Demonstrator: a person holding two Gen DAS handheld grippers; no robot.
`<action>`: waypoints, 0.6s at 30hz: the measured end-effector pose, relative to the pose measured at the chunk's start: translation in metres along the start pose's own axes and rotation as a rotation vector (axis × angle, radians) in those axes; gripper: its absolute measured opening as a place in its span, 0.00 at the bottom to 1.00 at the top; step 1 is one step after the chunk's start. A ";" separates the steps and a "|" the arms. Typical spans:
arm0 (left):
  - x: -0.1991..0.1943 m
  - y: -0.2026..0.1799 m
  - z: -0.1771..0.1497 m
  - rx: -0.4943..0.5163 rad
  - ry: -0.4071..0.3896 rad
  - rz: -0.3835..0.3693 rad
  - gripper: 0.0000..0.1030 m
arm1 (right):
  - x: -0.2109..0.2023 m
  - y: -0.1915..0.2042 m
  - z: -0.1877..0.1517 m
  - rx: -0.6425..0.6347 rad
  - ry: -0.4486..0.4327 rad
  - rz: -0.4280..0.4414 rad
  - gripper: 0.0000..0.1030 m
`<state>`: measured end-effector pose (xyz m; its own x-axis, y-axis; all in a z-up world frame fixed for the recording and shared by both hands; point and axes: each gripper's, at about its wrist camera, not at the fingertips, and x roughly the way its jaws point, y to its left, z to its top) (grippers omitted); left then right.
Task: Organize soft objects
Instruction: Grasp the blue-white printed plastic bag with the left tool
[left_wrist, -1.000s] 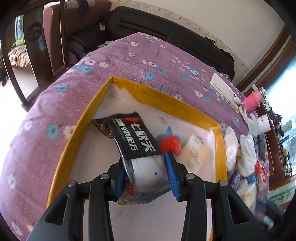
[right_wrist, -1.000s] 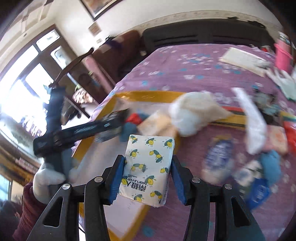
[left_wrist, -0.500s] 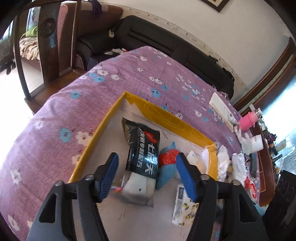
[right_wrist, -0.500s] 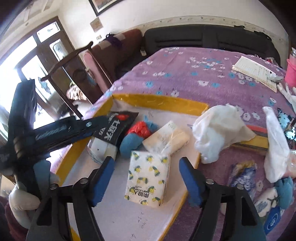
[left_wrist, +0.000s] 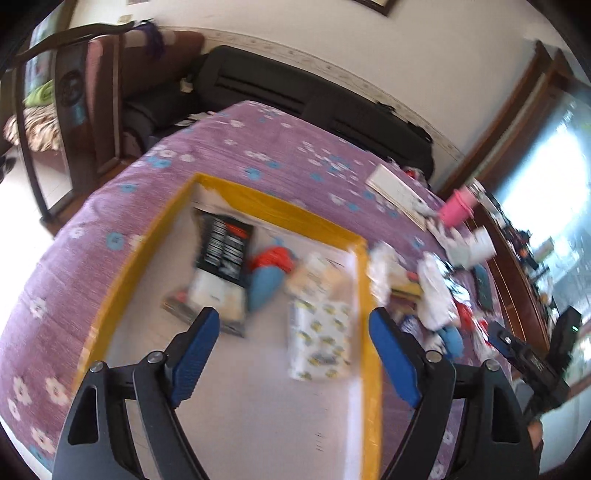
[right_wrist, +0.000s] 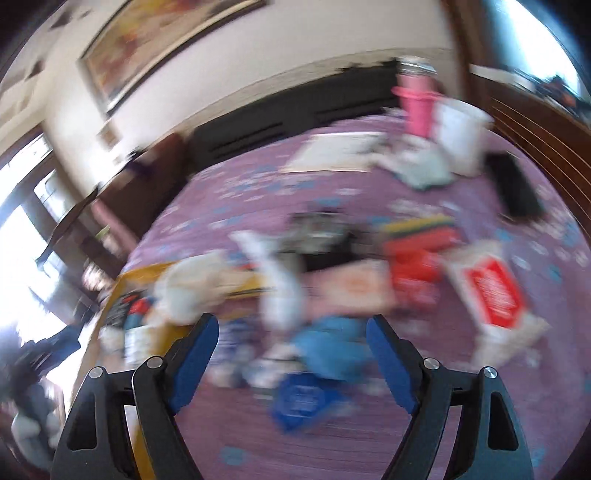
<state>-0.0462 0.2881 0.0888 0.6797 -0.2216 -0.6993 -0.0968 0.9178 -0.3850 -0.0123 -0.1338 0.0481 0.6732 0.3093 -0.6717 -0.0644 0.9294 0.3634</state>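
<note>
Soft blue cloth bundle (right_wrist: 328, 347) looks light and squishy; grab its fat middle. Both hand-held grippers, left (left_wrist: 293, 354) and right (right_wrist: 291, 352), have just opened, empty.

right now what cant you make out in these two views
- Right wrist view: motion blur smears the pile on the purple cloth; the print on the red-and-white packet is unreadable.
- Left wrist view: blur hides the black packet lettering and the lemon-print tissue pack text.
- Left wrist view: the yellow-edged tray near side is cut off by the frame edge and the fingers.
</note>
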 end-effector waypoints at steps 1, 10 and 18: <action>0.000 -0.008 -0.004 0.015 0.001 -0.005 0.80 | -0.001 -0.013 -0.003 0.016 0.000 -0.018 0.83; 0.027 -0.102 -0.042 0.179 0.072 -0.062 0.81 | 0.008 -0.061 -0.021 0.042 -0.012 -0.044 0.83; 0.069 -0.151 -0.057 0.254 0.150 -0.062 0.81 | 0.015 -0.072 -0.028 0.063 -0.005 0.033 0.83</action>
<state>-0.0264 0.1157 0.0646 0.5614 -0.3083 -0.7680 0.1394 0.9500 -0.2794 -0.0179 -0.1901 -0.0062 0.6752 0.3382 -0.6555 -0.0400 0.9042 0.4253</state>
